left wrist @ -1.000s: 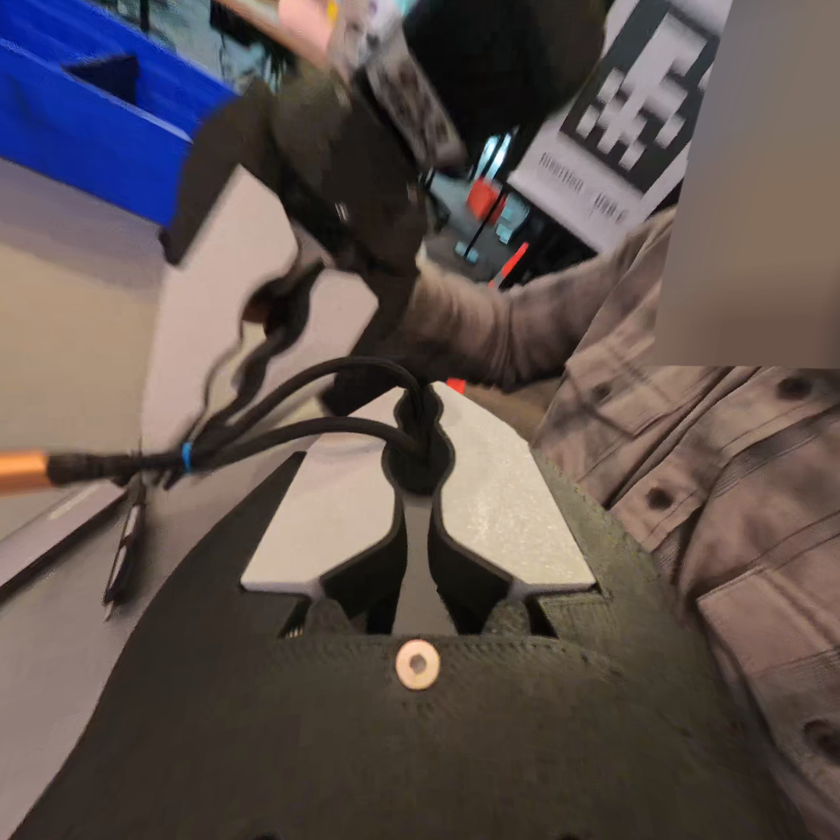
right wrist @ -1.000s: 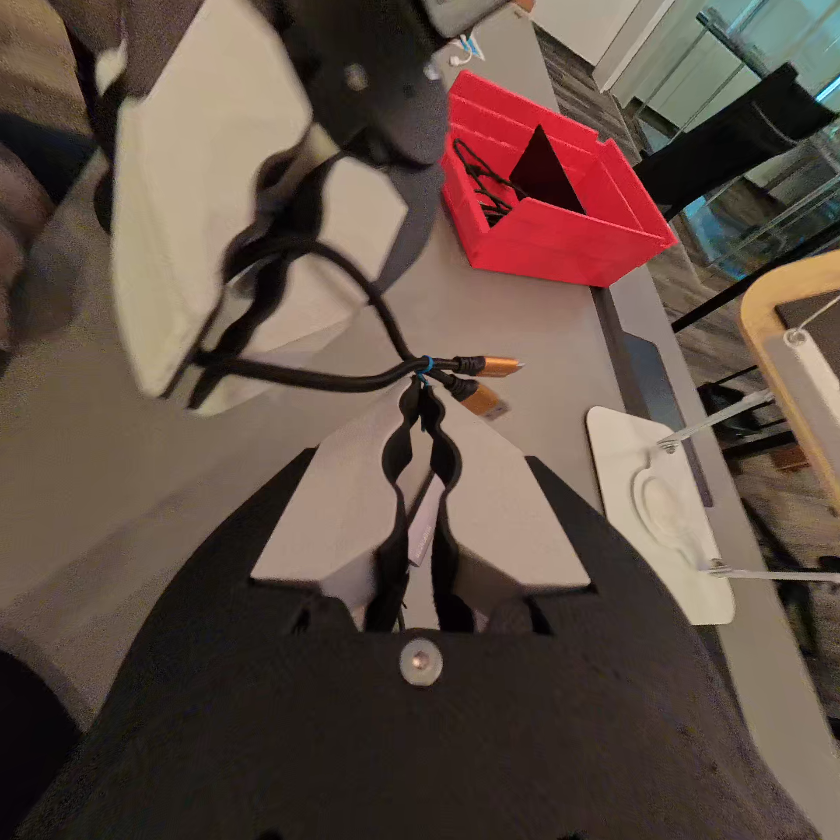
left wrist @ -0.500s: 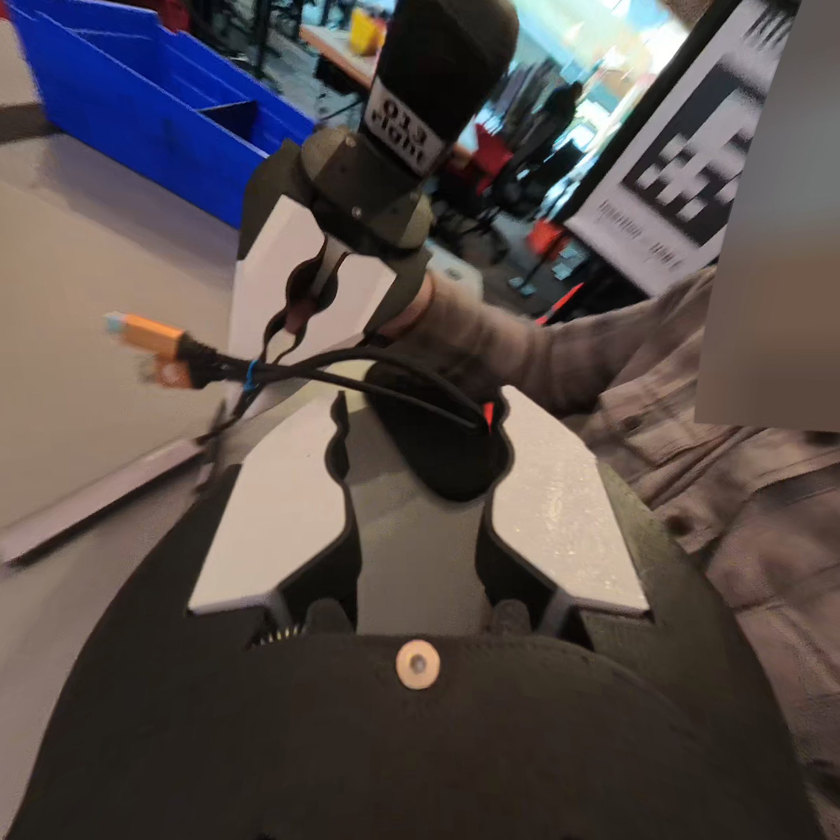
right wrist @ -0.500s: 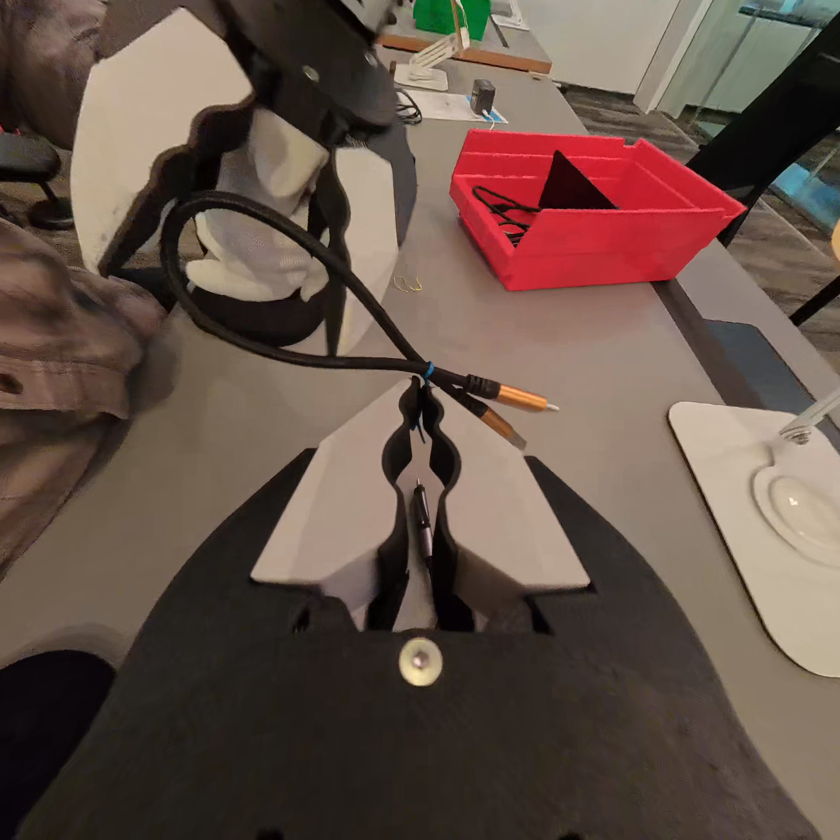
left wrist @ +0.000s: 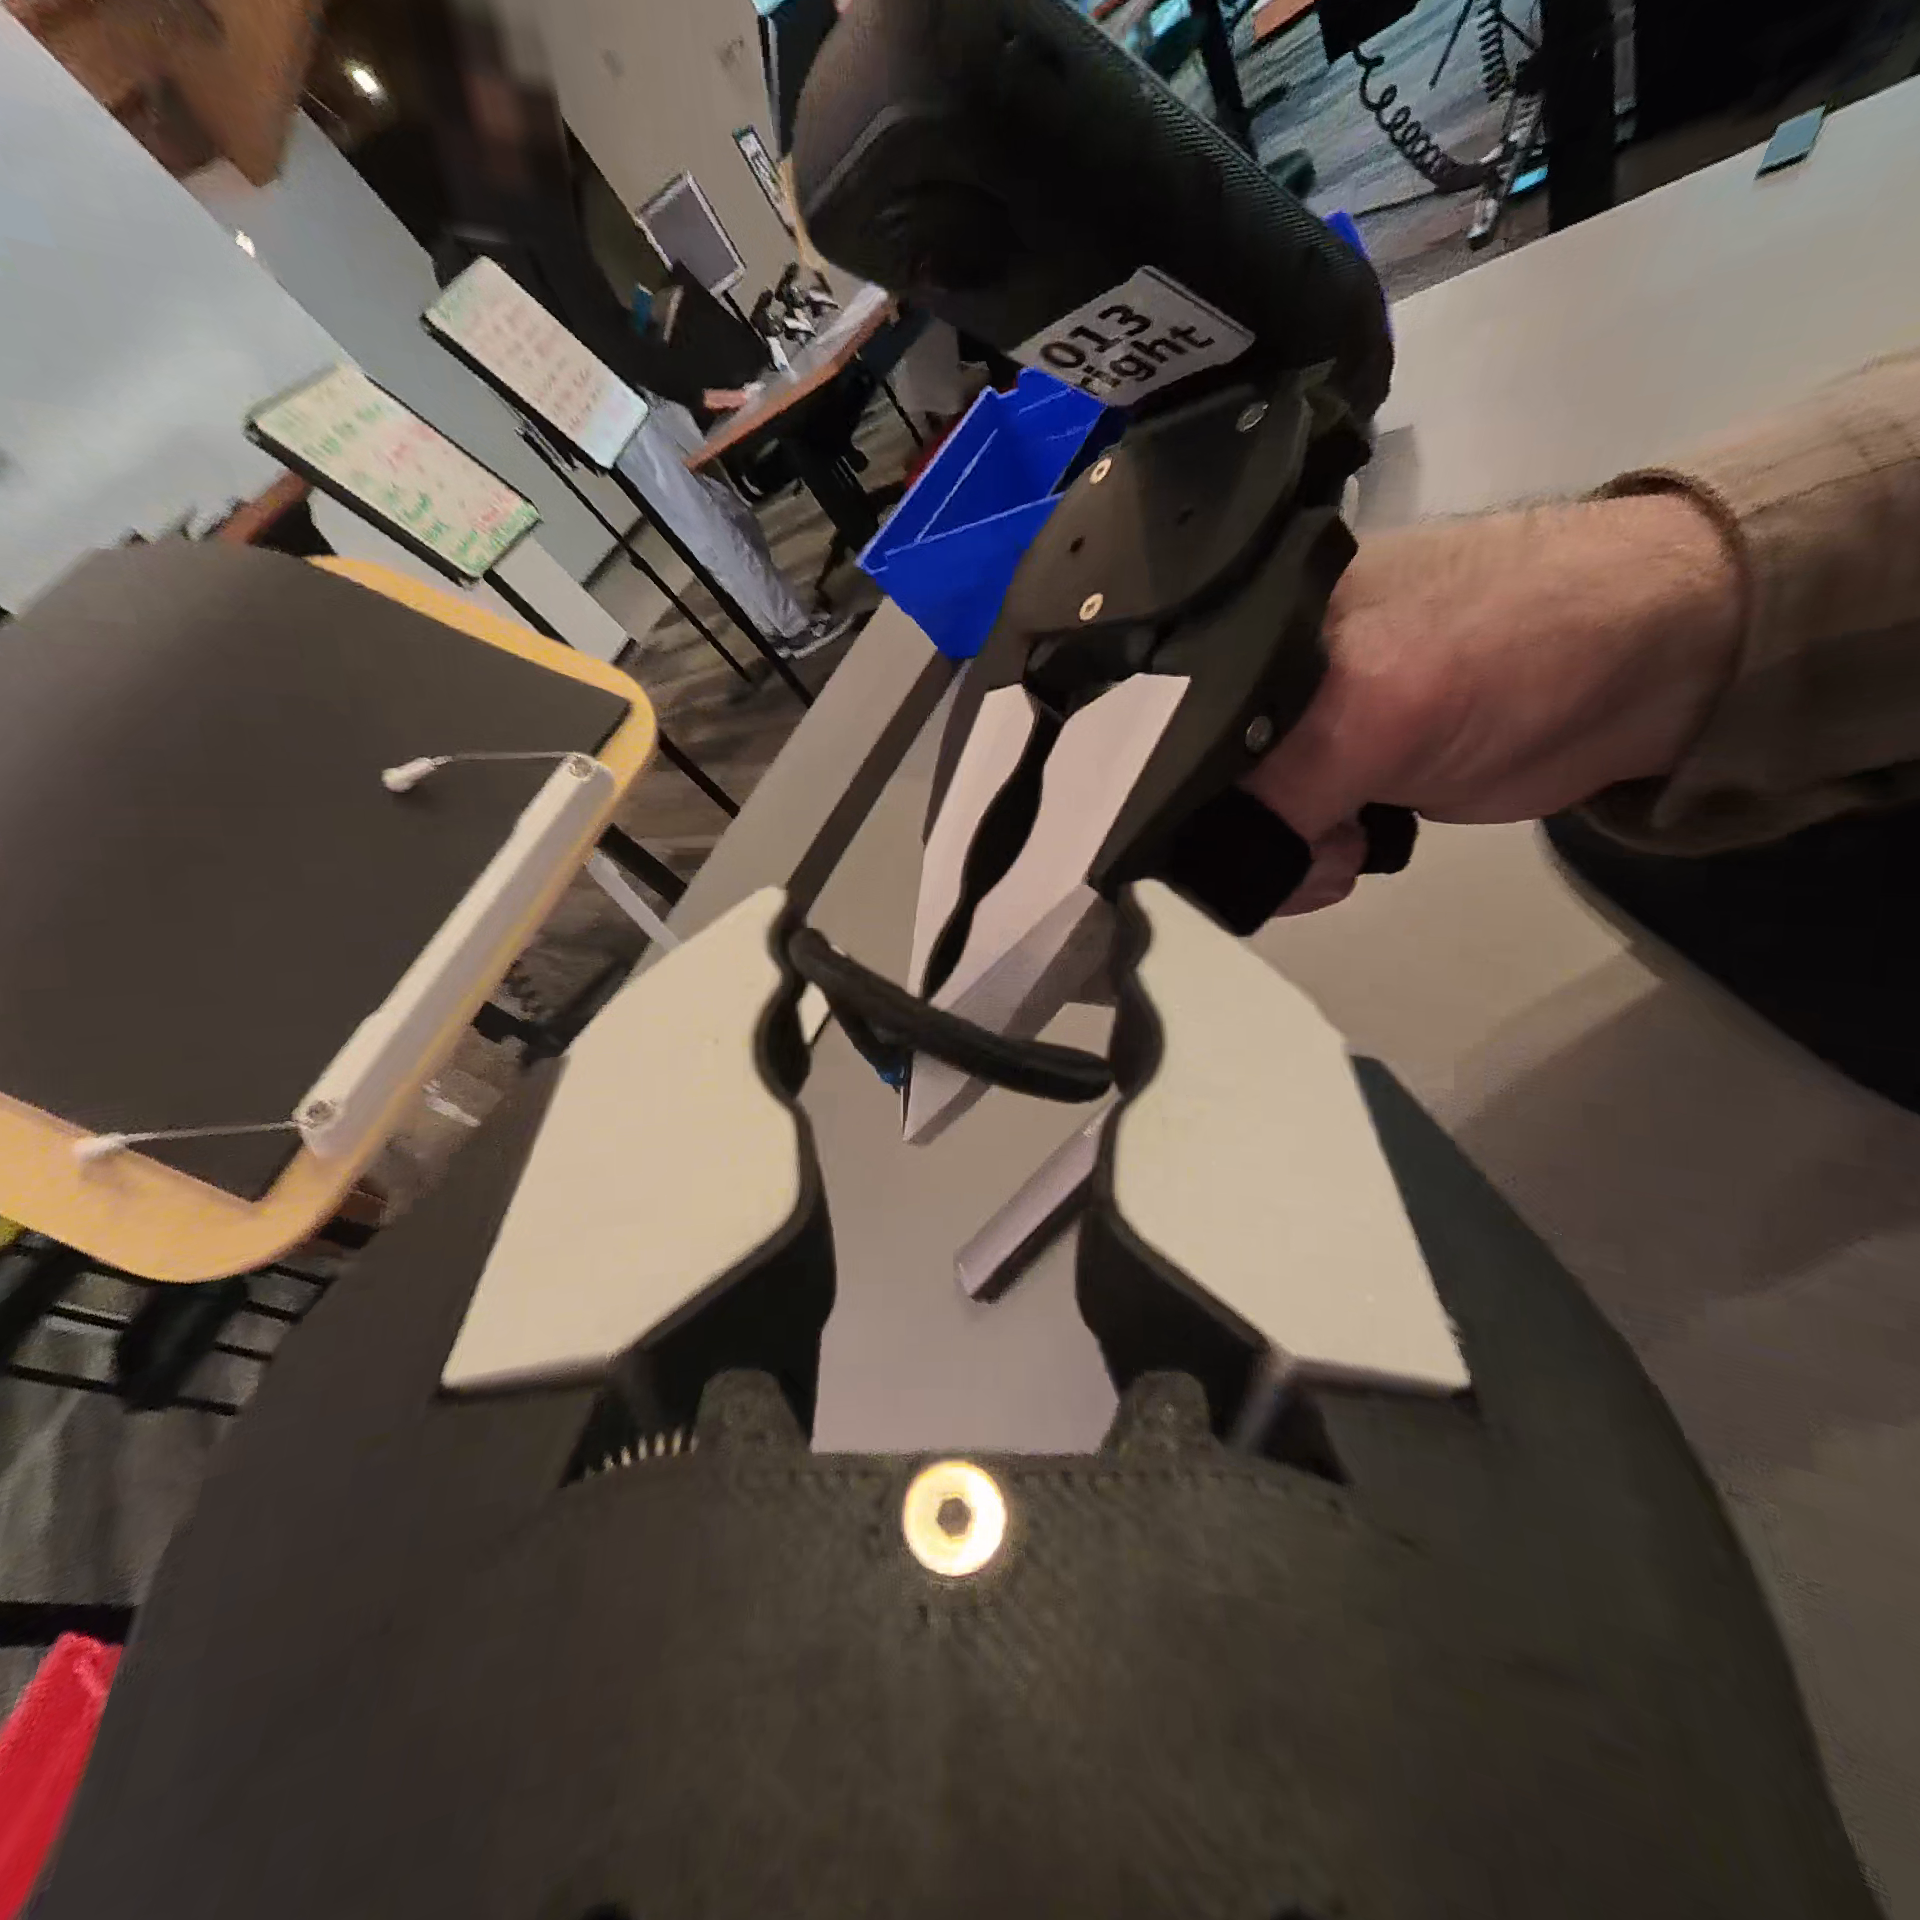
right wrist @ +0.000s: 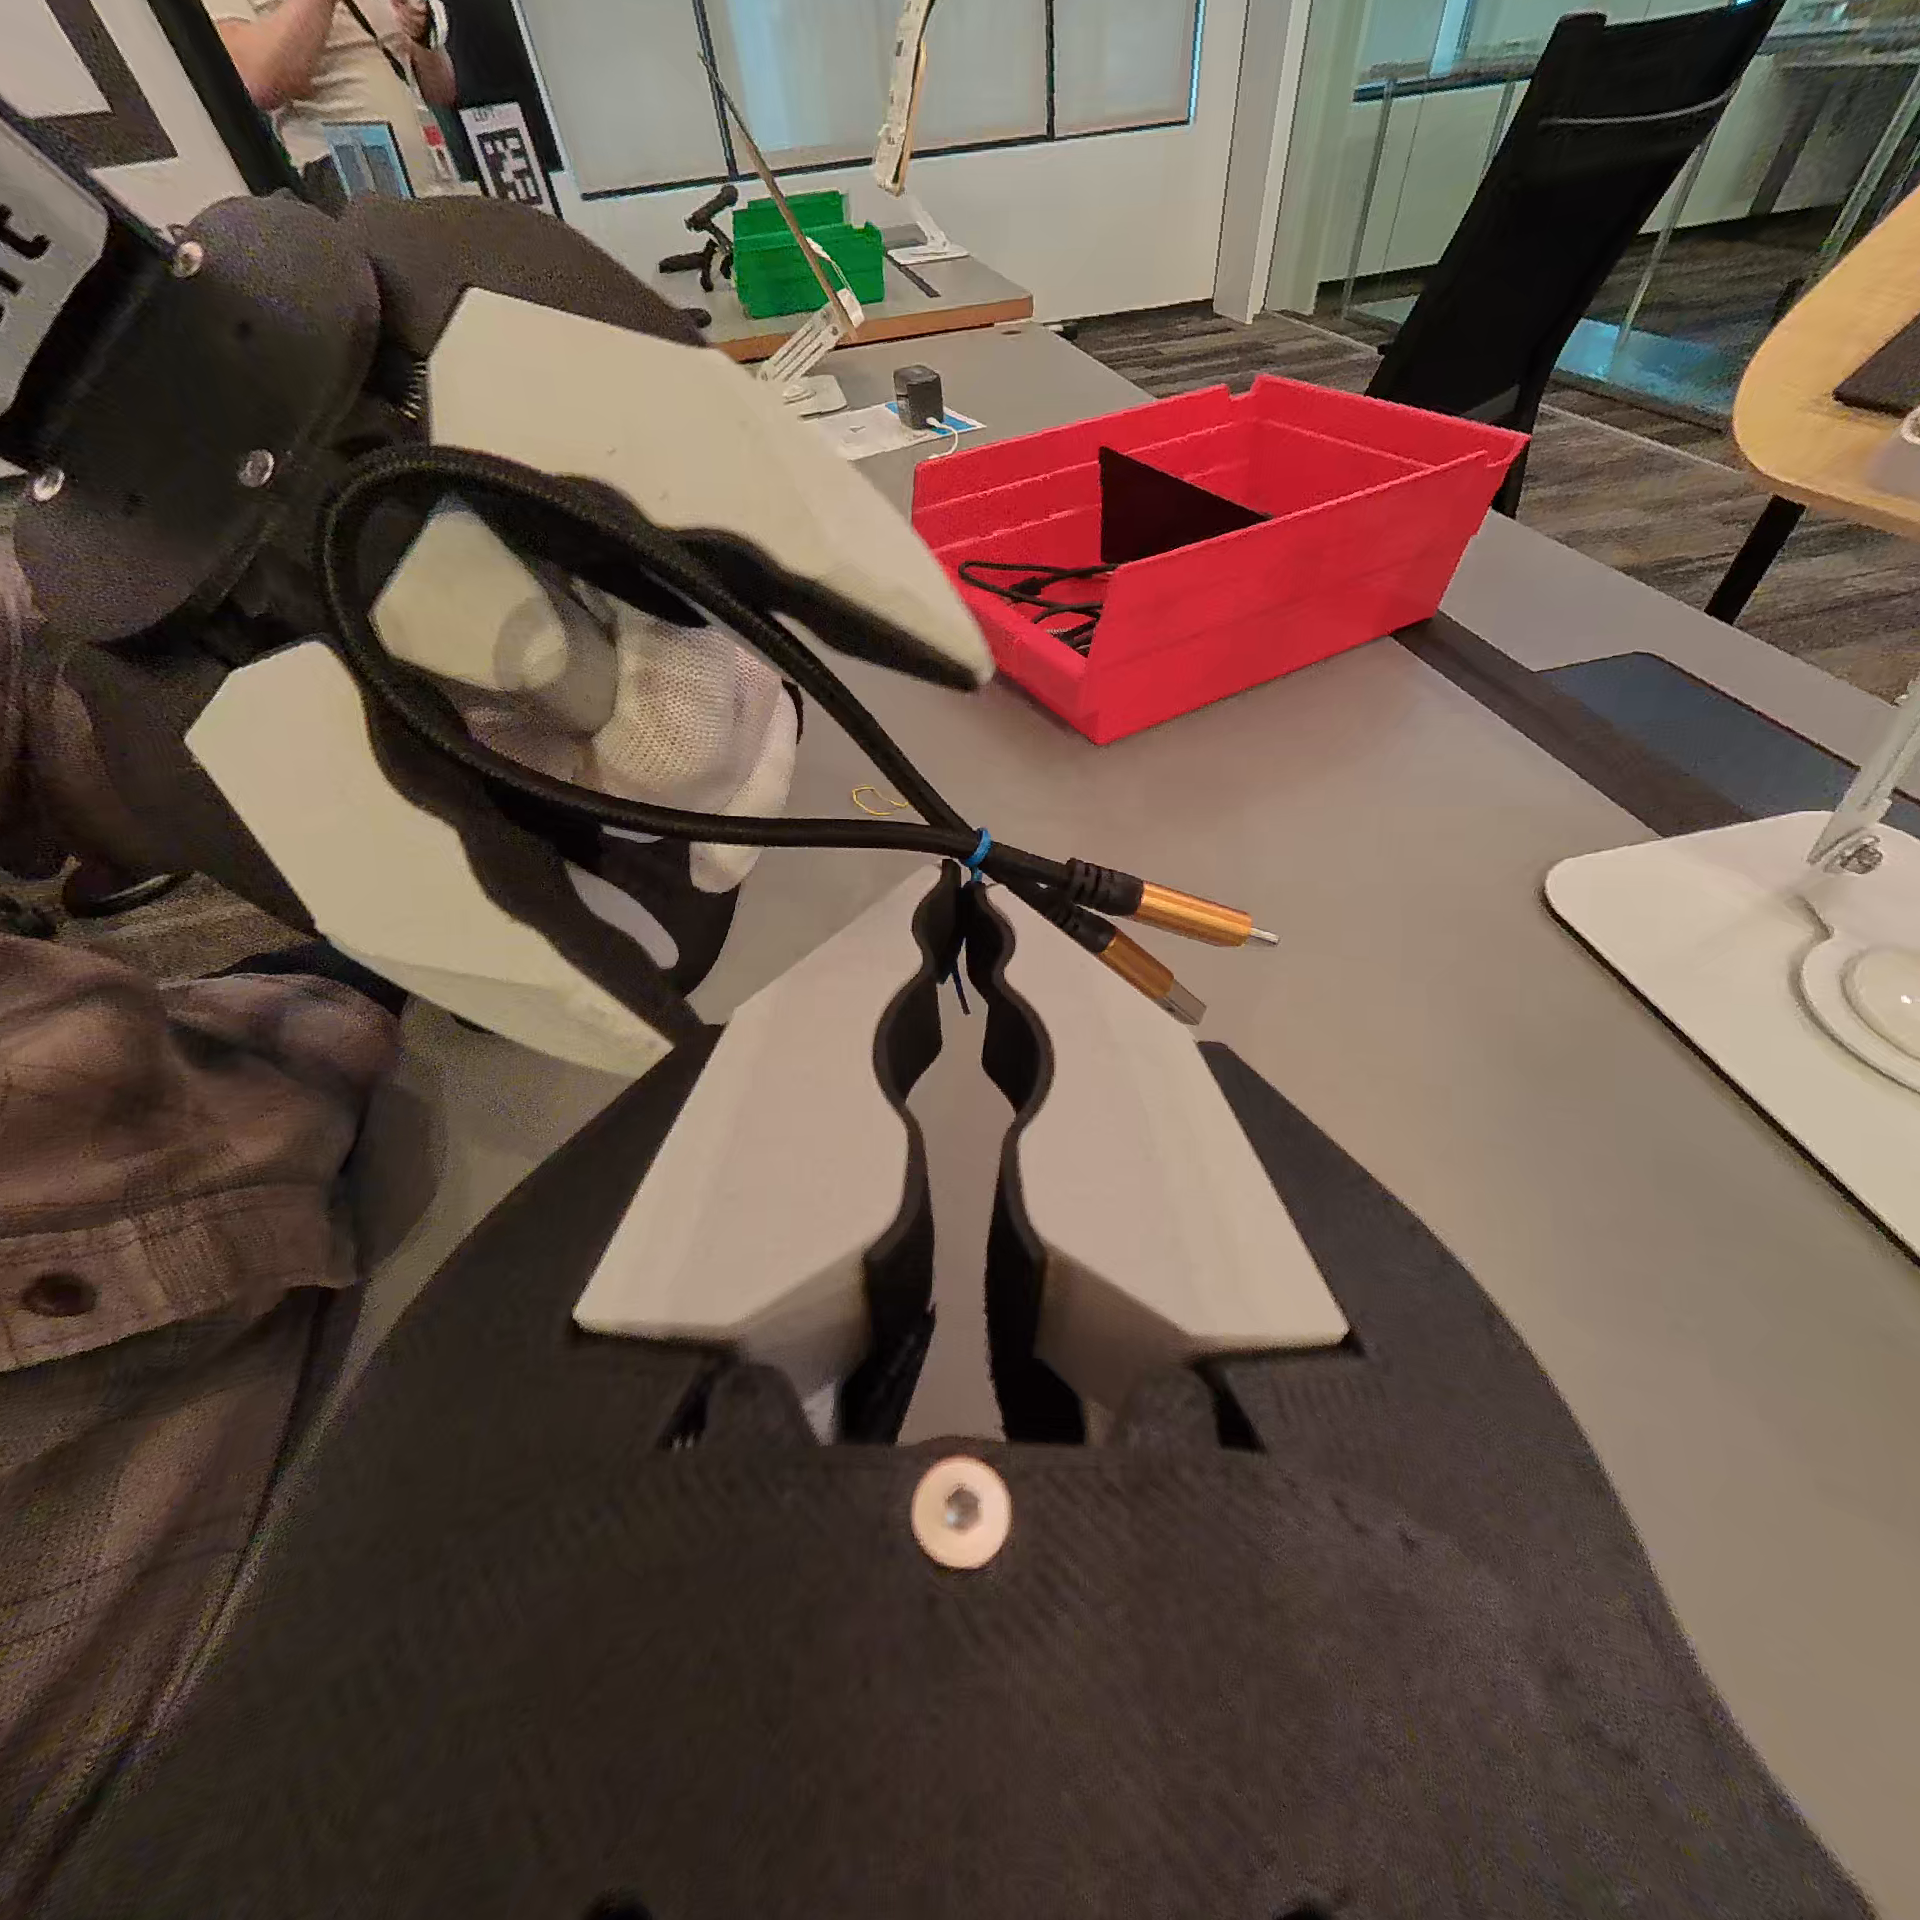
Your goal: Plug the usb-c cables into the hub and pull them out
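Note:
A black braided usb-c cable (right wrist: 665, 821), folded and bound with a blue tie, ends in two orange-gold plugs (right wrist: 1195, 920). My right gripper (right wrist: 961, 883) is shut on the cable at the tie and holds it above the table, plugs pointing right. My left gripper (left wrist: 951, 935) is open. The cable's loop (left wrist: 935, 1029) lies loosely between its fingertips, not clamped. In the right wrist view the loop curls around a finger of the left gripper (right wrist: 800, 831). A slim grey hub (left wrist: 1023, 1221) lies on the table below, mostly hidden by the right gripper (left wrist: 935, 987).
A red bin (right wrist: 1195, 582) with black cables stands on the grey table (right wrist: 1403, 831) behind the plugs. A white lamp base (right wrist: 1714, 935) is at right, a blue bin (left wrist: 966, 520) at the table's far edge. A yellow-rimmed black board (left wrist: 260, 831) stands beside the table. Across from one pair of fingers to the other is roughly 6 cm. My right tips are roughly 15 cm from the slim grey hub (left wrist: 1023, 1221).
My left gripper was shut on the cable loop a second ago and has opened wide and let go. My right gripper stays shut on the cable. Both views have swung round.

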Action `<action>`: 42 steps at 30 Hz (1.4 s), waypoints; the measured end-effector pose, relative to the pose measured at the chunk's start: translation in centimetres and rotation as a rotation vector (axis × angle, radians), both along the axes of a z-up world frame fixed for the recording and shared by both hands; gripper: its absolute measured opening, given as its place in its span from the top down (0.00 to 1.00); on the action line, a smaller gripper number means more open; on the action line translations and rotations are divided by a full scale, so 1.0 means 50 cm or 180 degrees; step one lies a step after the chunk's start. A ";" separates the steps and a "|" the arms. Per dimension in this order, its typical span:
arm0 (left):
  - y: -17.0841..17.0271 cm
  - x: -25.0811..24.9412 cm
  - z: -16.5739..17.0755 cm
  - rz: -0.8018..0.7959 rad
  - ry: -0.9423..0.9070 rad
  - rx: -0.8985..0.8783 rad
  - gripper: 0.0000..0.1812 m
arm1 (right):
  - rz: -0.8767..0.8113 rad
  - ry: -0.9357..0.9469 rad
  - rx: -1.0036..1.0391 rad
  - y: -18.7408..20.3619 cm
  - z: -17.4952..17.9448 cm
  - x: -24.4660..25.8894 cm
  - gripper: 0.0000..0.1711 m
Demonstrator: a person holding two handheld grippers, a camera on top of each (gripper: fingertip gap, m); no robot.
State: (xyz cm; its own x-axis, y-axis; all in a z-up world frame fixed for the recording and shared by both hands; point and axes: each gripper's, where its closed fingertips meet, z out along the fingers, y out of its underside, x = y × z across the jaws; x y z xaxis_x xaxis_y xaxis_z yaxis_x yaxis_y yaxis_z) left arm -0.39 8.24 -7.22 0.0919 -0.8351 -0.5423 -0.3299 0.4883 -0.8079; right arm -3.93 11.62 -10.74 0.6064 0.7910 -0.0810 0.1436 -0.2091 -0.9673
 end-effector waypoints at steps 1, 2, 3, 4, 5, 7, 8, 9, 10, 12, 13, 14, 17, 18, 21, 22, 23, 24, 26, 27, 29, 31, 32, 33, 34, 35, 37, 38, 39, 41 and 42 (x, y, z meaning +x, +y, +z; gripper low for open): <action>-0.006 0.000 0.001 -0.0042 0.0001 0.0060 0.73 | -0.0007 0.0004 -0.0011 0.000 0.001 0.000 1.00; -0.010 -0.001 0.001 -0.0069 0.0005 0.0087 0.77 | 0.0002 0.0016 -0.0005 -0.001 0.004 0.001 1.00; -0.014 -0.002 0.000 -0.0085 0.0019 0.0121 0.81 | 0.0017 0.0029 0.0000 -0.002 0.006 0.001 1.00; -0.014 -0.006 0.000 -0.0071 0.0031 0.0155 0.90 | 0.0041 0.0037 -0.0001 -0.004 0.007 0.001 1.00; -0.009 -0.011 0.007 -0.0015 -0.0017 0.0201 0.97 | 0.0066 0.0042 0.0003 -0.006 0.008 -0.001 1.00; -0.001 -0.019 0.021 0.0001 -0.0106 0.0162 0.99 | 0.0116 0.0079 0.0008 -0.010 0.010 -0.007 1.00; 0.001 -0.022 0.027 -0.0019 -0.0140 0.0081 0.99 | 0.0151 0.0162 -0.0021 -0.012 0.013 -0.010 1.00; 0.001 -0.025 0.032 -0.0054 -0.0169 0.0023 0.99 | 0.0222 0.0276 -0.0094 -0.016 0.016 -0.014 1.00; 0.002 -0.027 0.036 -0.0077 -0.0187 -0.0010 0.99 | 0.0300 0.0391 -0.0178 -0.020 0.019 -0.017 1.00; 0.005 -0.031 0.045 -0.0112 -0.0249 -0.0221 0.99 | 0.0378 0.0497 -0.0206 -0.022 0.025 -0.022 1.00; 0.007 -0.032 0.048 -0.0151 -0.0285 -0.0402 0.99 | 0.0404 0.0476 -0.0206 -0.024 0.025 -0.025 1.00; 0.012 -0.036 0.055 -0.0159 -0.0374 -0.0601 0.99 | 0.0367 0.0449 -0.0131 -0.021 0.029 -0.024 1.00; 0.041 -0.052 0.078 -0.0192 -0.0703 -0.1365 0.99 | 0.0181 0.0045 0.0100 -0.017 0.027 -0.014 0.85; 0.054 -0.059 0.086 -0.0199 -0.0818 -0.1619 0.99 | 0.0084 -0.0216 0.0294 -0.017 0.025 -0.008 0.84; 0.078 -0.067 0.092 -0.0269 -0.0979 -0.2294 1.00 | -0.0229 -0.1045 0.1093 -0.023 0.046 0.004 0.77; 0.082 -0.067 0.090 -0.0285 -0.0984 -0.2401 1.00 | -0.0302 -0.1246 0.1304 -0.024 0.059 0.004 0.74; 0.084 -0.065 0.085 -0.0291 -0.0940 -0.2482 1.00 | -0.0419 -0.1452 0.1506 -0.020 0.072 0.009 0.73; 0.084 -0.063 0.083 -0.0295 -0.0923 -0.2524 0.99 | -0.0500 -0.1650 0.1688 -0.016 0.082 0.014 0.75; 0.083 -0.061 0.081 -0.0312 -0.0898 -0.2623 0.99 | -0.0493 -0.2029 0.1898 -0.010 0.086 0.017 0.78; 0.085 -0.061 0.084 -0.0309 -0.0924 -0.2659 1.00 | -0.0500 -0.2109 0.1987 -0.007 0.089 0.019 0.78; 0.081 -0.062 0.094 -0.0412 -0.1000 -0.2840 0.99 | -0.0460 -0.2379 0.1843 0.010 0.063 0.025 0.77; 0.081 -0.061 0.098 -0.0454 -0.1064 -0.2965 1.00 | -0.0419 -0.2514 0.1802 0.022 0.043 0.019 0.75; 0.079 -0.059 0.098 -0.0493 -0.1078 -0.3059 0.99 | -0.0391 -0.2567 0.1810 0.025 0.036 0.013 0.75; 0.080 -0.057 0.098 -0.0503 -0.1109 -0.3151 0.99 | -0.0410 -0.2582 0.1854 0.028 0.035 0.009 0.76; 0.081 -0.056 0.097 -0.0500 -0.1149 -0.3212 0.99 | -0.0430 -0.2549 0.1857 0.030 0.035 0.005 0.79; 0.081 -0.053 0.093 -0.0497 -0.1151 -0.3254 0.99 | -0.0470 -0.2484 0.1832 0.032 0.036 0.002 0.87; 0.083 -0.051 0.086 -0.0453 -0.1168 -0.3283 1.00 | -0.0620 -0.2604 0.1802 0.045 0.029 0.011 0.89; 0.080 -0.048 0.081 -0.0467 -0.1147 -0.3293 0.99 | -0.0637 -0.2719 0.1755 0.049 0.020 0.015 0.96; 0.079 -0.046 0.078 -0.0484 -0.1155 -0.3285 0.99 | -0.0613 -0.2716 0.1677 0.050 0.013 0.015 0.96; 0.089 -0.049 0.069 -0.0392 -0.1135 -0.3197 0.99 | -0.0514 -0.2560 0.1466 0.050 0.003 0.011 0.97; 0.098 -0.053 0.066 -0.0312 -0.1144 -0.3104 0.94 | -0.0524 -0.2588 0.1398 0.051 0.001 0.017 0.98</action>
State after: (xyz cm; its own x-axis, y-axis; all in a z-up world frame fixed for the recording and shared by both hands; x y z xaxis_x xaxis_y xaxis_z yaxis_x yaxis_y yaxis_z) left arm -3.03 13.14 -3.90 0.0224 -0.9085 0.4173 0.0139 -0.4171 -0.9088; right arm -3.10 14.19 -10.71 0.4528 0.5493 0.7023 0.8112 0.0732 -0.5802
